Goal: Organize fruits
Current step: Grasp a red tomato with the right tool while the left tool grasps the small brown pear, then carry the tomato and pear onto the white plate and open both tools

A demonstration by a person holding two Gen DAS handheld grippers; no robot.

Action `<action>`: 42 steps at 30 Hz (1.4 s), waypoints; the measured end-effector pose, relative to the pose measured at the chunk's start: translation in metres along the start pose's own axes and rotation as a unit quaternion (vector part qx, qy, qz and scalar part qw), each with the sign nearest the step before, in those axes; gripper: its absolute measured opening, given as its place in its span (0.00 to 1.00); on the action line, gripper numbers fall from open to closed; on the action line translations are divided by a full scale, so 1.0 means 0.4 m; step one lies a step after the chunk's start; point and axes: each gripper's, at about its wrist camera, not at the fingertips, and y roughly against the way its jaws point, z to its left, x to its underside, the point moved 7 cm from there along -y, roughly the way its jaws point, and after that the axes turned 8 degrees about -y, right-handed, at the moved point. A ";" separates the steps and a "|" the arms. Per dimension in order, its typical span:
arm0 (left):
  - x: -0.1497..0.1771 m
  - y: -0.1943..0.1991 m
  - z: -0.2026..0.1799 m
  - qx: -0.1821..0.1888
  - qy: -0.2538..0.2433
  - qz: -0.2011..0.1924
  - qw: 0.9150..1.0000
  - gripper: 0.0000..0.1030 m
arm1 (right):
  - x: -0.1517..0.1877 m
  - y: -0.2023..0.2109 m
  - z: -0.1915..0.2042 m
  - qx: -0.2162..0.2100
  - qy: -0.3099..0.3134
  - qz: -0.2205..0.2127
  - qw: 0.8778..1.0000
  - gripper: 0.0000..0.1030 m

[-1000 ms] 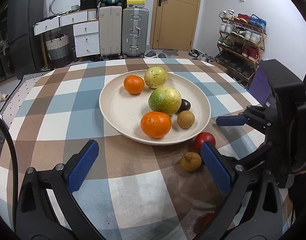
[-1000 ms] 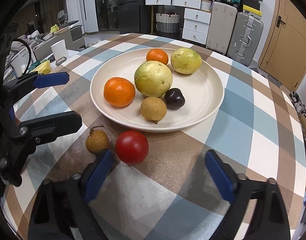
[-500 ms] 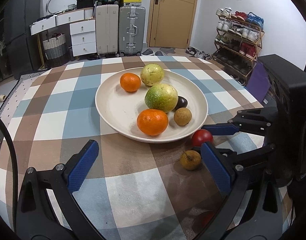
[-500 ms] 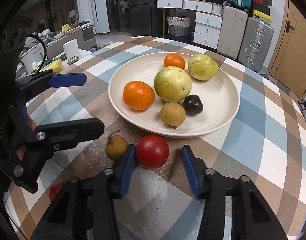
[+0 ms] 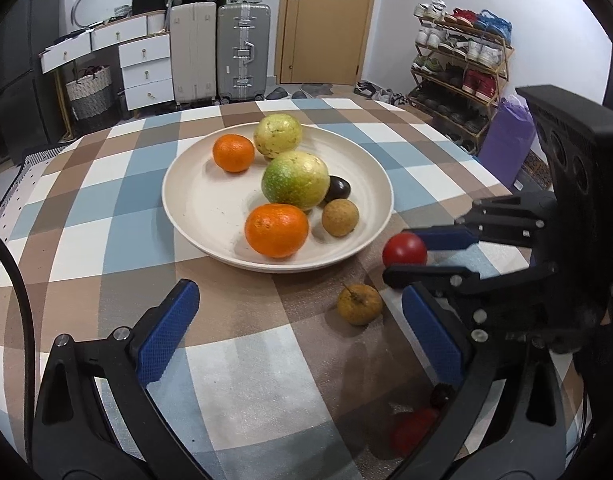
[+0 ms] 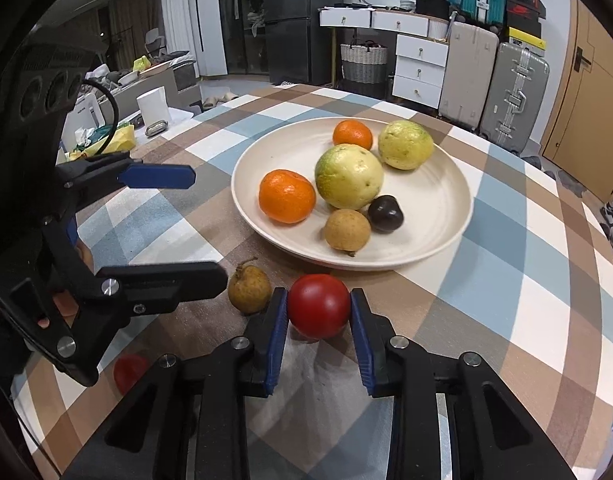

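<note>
A cream plate (image 5: 194, 216) (image 6: 438, 208) on the checked tablecloth holds two oranges, two green-yellow guavas, a dark plum and a brown longan. My right gripper (image 6: 318, 316) is shut on a red tomato (image 6: 318, 306) that rests on the cloth just in front of the plate; the tomato also shows in the left wrist view (image 5: 404, 249). A second brown longan (image 5: 359, 305) (image 6: 249, 290) lies loose beside it. My left gripper (image 5: 302, 332) is open and empty, low over the cloth, with the longan near its right finger.
Another small red fruit (image 5: 412, 430) (image 6: 130, 372) lies on the cloth near the table's front edge, beside a small dark one (image 5: 440, 396). Suitcases (image 5: 242, 52), drawers and a shoe rack (image 5: 458, 72) stand beyond the table.
My right gripper moved forward around the tomato and closed from wide open until its pads grip it. My left gripper stayed open and shifted slightly closer.
</note>
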 end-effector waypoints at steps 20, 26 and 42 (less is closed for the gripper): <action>0.024 -0.054 -0.066 0.084 -0.026 0.055 0.995 0.35 | -0.001 0.010 -0.008 0.001 -0.009 -0.005 1.000 0.30; 0.021 -0.048 -0.075 0.090 -0.033 0.050 0.994 0.24 | 0.000 0.011 -0.005 0.000 -0.007 -0.006 1.000 0.30; -0.019 0.024 -0.014 0.065 0.002 -0.019 0.998 0.24 | -0.020 0.030 -0.020 0.003 -0.020 -0.034 0.999 0.30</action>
